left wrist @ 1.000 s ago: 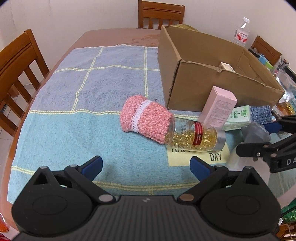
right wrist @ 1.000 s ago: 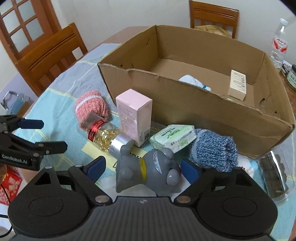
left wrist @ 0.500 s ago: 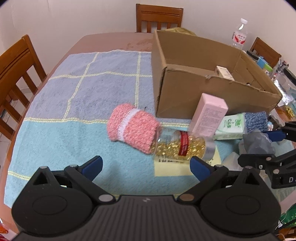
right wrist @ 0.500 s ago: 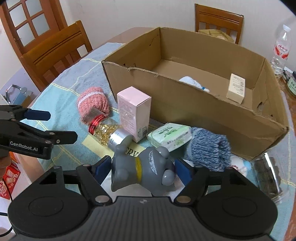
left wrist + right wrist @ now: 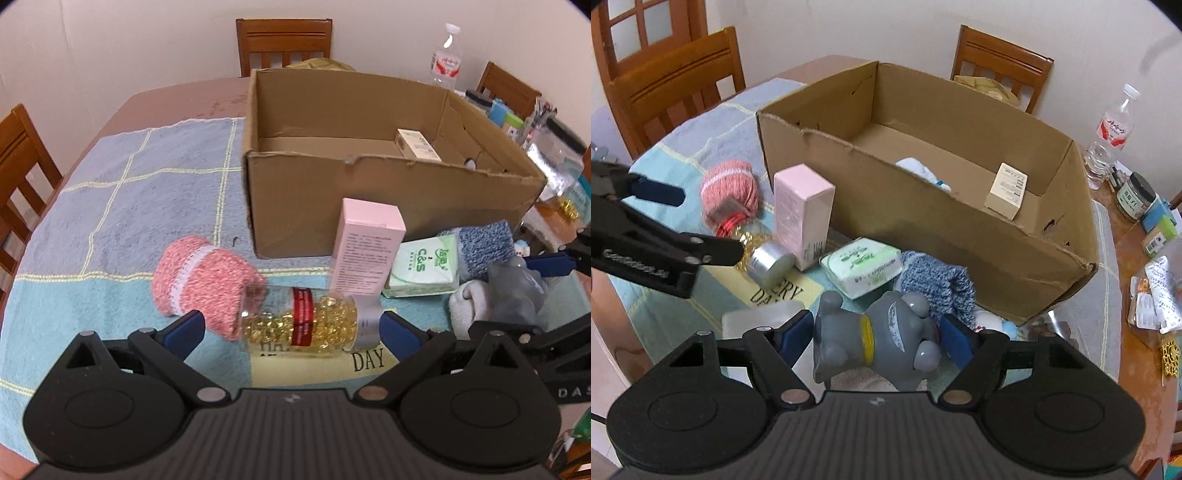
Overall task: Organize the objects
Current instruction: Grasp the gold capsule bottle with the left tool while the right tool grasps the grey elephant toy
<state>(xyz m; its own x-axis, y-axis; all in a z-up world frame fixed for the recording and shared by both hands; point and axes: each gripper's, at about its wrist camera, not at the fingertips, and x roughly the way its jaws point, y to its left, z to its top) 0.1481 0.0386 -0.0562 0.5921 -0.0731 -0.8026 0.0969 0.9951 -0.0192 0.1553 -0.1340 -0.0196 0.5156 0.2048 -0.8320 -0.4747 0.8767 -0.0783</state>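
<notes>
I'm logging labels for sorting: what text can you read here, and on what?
"DAY": yellow card under the capsule bottle.
"C&S": green tissue pack.
"DAS": right hand-held gripper, cut off.
Pink box, small box, water bottle: print too small.

The right gripper (image 5: 877,338) was clamped on a grey toy animal (image 5: 877,341) with a yellow collar, its blue pads against both sides. Just beyond lay a green tissue pack (image 5: 860,266) and a blue knitted roll (image 5: 936,284). Left stood a pink box (image 5: 803,216) beside a capsule bottle (image 5: 764,254). The cardboard box (image 5: 923,229) sat farther back, with the left gripper (image 5: 670,221) at far left.
</notes>
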